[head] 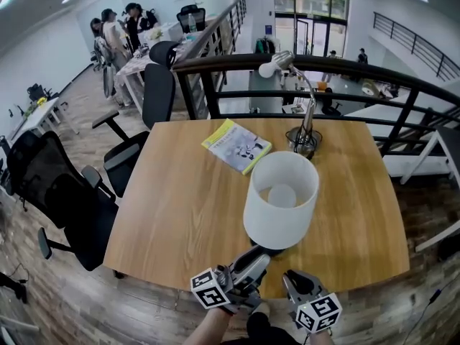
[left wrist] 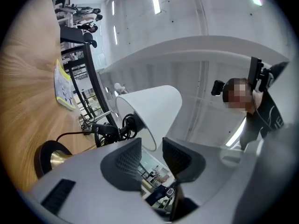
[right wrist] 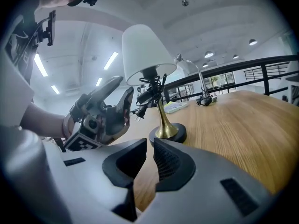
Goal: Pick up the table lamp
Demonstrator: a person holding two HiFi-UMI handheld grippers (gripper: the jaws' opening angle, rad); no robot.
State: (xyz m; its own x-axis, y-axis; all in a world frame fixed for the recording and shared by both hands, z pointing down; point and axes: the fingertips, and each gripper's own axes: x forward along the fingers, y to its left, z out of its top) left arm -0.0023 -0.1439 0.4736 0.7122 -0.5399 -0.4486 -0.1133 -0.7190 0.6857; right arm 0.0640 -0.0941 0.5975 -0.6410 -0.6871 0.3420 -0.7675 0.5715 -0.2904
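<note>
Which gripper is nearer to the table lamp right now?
Left. The left gripper, open and empty, is up beside the shade rim of the table lamp; the right gripper, shut, sits farther back, facing the base.

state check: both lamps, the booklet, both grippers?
table lamp: upright on the table, not gripped, its cord bundled up
left gripper: open, nothing between the jaws
right gripper: shut, empty
desk lamp: standing at the table's far edge, neck arched
booklet: closed, lying flat
</note>
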